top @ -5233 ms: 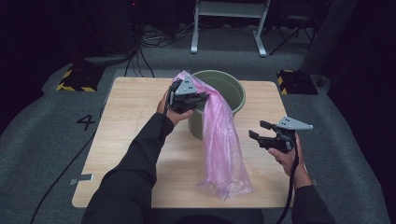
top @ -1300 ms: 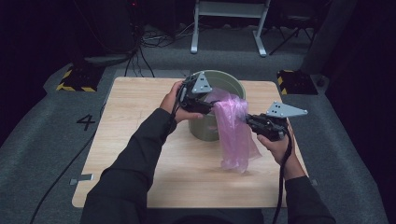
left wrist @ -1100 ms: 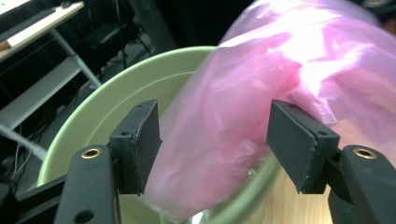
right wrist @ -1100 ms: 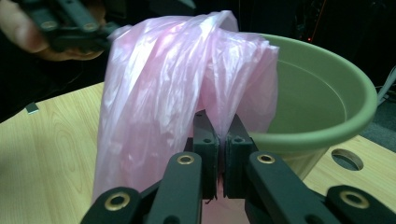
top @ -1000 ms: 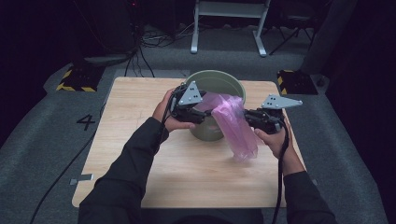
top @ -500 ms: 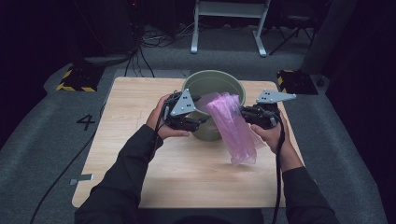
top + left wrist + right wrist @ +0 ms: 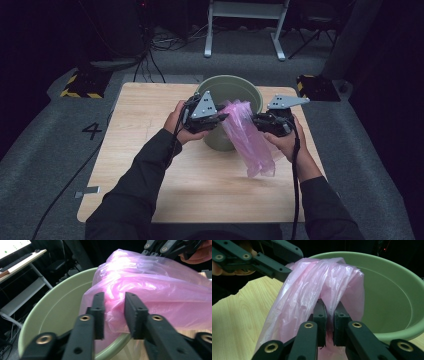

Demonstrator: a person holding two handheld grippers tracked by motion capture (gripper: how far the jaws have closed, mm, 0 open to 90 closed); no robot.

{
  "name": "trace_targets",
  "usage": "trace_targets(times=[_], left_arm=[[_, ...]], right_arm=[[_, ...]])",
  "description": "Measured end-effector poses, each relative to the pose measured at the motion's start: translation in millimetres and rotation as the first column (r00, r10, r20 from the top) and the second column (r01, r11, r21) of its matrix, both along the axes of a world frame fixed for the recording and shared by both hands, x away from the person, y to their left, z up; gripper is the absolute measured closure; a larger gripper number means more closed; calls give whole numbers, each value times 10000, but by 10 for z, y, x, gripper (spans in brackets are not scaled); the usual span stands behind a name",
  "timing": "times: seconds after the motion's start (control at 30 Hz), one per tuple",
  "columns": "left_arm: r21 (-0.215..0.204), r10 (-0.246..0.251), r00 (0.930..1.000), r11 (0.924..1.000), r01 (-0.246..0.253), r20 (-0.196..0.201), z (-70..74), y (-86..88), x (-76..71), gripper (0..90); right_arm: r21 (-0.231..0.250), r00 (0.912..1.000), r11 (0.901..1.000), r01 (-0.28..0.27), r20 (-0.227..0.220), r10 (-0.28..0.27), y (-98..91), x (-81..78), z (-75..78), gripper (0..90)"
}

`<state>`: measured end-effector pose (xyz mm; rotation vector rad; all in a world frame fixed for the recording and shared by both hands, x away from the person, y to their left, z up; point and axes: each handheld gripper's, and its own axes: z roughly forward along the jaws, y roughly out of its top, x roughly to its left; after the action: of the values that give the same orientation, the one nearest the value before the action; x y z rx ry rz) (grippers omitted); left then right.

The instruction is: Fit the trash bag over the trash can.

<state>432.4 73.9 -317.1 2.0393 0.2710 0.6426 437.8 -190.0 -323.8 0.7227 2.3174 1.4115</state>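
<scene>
A pink plastic bag (image 7: 250,145) hangs over the front rim of a pale green bucket (image 7: 227,80) on the wooden table (image 7: 150,115). My right gripper (image 7: 255,120) is shut on the bag's upper right side. In the right gripper view its jaws (image 7: 329,307) pinch the film (image 7: 307,285) in front of the bucket (image 7: 392,295). My left gripper (image 7: 225,117) is at the bag's left. Its jaws (image 7: 113,305) have just been closing and still stand apart, with a fold of the bag (image 7: 155,290) between them above the bucket rim (image 7: 55,312).
The bucket stands at the back middle of the table. Bare wood lies to the left and along the front. Grey floor with a painted number (image 7: 92,131), cables and a white stand (image 7: 245,20) surround the table.
The left jaws have narrowed around the bag's fold. The bag's tail, once spread down onto the table, now hangs shorter in front of the bucket. Both hands have barely shifted.
</scene>
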Motion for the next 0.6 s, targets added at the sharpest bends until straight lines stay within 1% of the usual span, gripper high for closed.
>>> trace_targets(times=[0.03,0.1,0.13,0.2,0.23,0.27,0.3,0.33,0.37,0.4,0.43,0.47,0.53,0.57,0.6], left_arm=[[74,58,10000,10000,-59,31,-4,-3,5,759],[88,110,9999,9999,-110,69,-6,-3,13,796],[72,210,9997,9998,-211,107,-5,0,18,796],[121,285,9995,9995,-287,126,-6,6,31,828],[195,403,9989,9990,-408,233,-7,12,39,853],[195,403,9989,9990,-408,233,-7,12,39,861],[255,430,9987,9987,-437,264,-8,15,49,861],[261,465,9986,9985,-471,240,-13,15,55,866],[316,533,9982,9980,-542,282,-15,17,60,874],[344,549,9981,9978,-559,290,-16,20,65,874],[439,577,9979,9973,-590,303,-12,25,78,880],[439,577,9979,9973,-590,303,-12,25,78,881],[493,676,9973,9964,-691,301,-8,28,90,882],[544,701,9970,9959,-718,322,-6,27,97,884],[560,738,9968,9956,-755,314,-4,29,105,884]], right_arm=[[3,10000,10000,2,-11,-2,4,1,-1,834],[0,10000,10000,-12,-20,12,7,1,-3,828],[12,10000,10000,-17,-30,17,9,1,-5,822],[25,10000,10000,-18,-42,18,13,1,-7,815],[20,10000,10000,-5,-37,6,20,1,-10,794],[20,10000,10000,-5,-37,6,20,1,-10,794],[30,10000,10000,5,-32,-4,22,0,-12,776],[3,10000,10000,90,21,-90,25,0,-18,728],[-39,9994,9995,322,162,-321,22,-5,-26,667],[-39,9994,9995,322,162,-321,22,-5,-26,667],[27,9988,9990,447,180,-448,0,-12,-30,592],[27,9988,9990,447,180,-448,0,-12,-30,592],[101,9978,9980,619,213,-621,-32,-25,-30,559],[210,9980,9981,578,257,-584,-63,-47,-28,531],[210,9980,9981,578,257,-584,-63,-47,-28,531]])
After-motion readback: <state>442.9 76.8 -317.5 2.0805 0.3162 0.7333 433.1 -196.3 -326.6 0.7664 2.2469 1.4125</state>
